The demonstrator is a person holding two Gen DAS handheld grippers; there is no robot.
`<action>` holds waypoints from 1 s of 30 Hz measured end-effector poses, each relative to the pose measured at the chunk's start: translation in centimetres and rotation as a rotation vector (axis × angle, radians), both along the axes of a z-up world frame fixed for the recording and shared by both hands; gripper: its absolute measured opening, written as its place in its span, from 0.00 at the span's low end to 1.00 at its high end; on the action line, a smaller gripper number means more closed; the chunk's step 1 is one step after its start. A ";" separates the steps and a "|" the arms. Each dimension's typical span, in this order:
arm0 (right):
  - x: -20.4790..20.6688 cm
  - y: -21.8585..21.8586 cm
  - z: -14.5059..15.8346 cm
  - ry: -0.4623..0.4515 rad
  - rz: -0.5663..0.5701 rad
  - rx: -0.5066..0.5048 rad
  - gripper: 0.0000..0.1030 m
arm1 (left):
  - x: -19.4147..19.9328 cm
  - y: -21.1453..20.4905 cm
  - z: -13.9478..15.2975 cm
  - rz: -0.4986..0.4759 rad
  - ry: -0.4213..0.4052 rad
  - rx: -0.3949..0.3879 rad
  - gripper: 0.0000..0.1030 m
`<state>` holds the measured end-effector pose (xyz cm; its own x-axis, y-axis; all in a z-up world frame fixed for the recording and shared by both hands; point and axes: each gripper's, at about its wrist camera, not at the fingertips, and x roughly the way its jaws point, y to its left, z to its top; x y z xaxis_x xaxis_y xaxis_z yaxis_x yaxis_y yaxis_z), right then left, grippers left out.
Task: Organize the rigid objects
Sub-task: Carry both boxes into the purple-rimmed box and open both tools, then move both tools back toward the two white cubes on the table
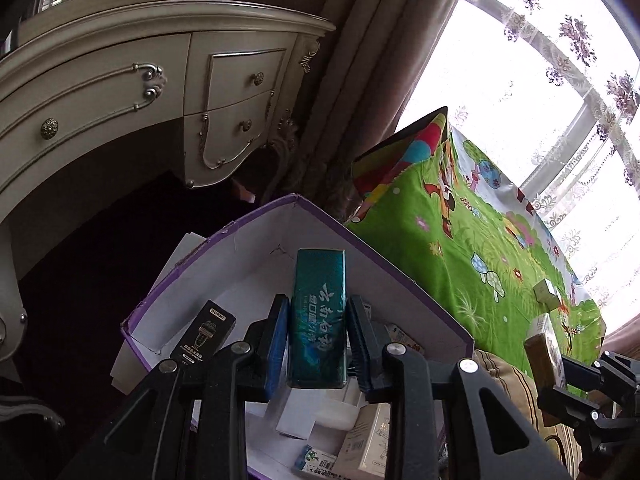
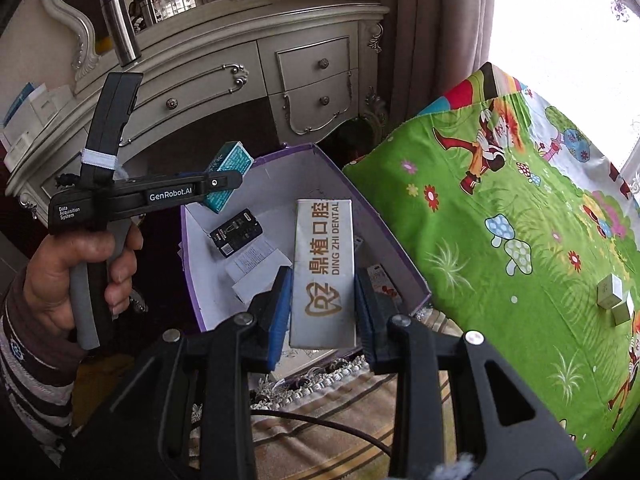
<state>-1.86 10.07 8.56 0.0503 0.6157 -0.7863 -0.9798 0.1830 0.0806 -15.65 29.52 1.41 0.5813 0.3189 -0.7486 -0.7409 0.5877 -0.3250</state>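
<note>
My left gripper [image 1: 318, 330] is shut on a teal box [image 1: 318, 316] and holds it above the purple-rimmed cardboard box [image 1: 256, 216]. The same teal box [image 2: 228, 176] and left gripper [image 2: 230, 182] show in the right wrist view, over the cardboard box's [image 2: 340, 184] left wall. My right gripper [image 2: 322, 304] is shut on a grey "Ding Zhi Dental" box [image 2: 323, 272], held over the cardboard box's near right side. Inside lie a black box [image 2: 236, 234], white boxes [image 2: 260, 268] and other small packs.
A green cartoon bedsheet [image 2: 500, 240] covers the bed on the right, with two small pale boxes [image 2: 614, 298] on it. An ornate cream dressing table [image 2: 240, 76] stands behind, with a steel flask [image 2: 120, 24] on top. A fringed striped cloth [image 2: 340, 392] lies below the cardboard box.
</note>
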 end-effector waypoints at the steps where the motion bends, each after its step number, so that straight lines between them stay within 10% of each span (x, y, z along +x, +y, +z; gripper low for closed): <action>1: -0.3 0.3 -0.1 -0.002 0.010 -0.003 0.34 | -0.1 0.1 -0.1 0.003 0.001 -0.004 0.32; 6: -0.8 0.9 -0.6 -0.017 0.023 -0.023 0.59 | -0.3 0.5 -0.7 0.015 0.003 -0.018 0.40; 30: 7.7 -4.6 -0.4 0.043 -0.175 0.032 0.59 | 7.3 -3.9 0.2 -0.146 0.058 0.005 0.40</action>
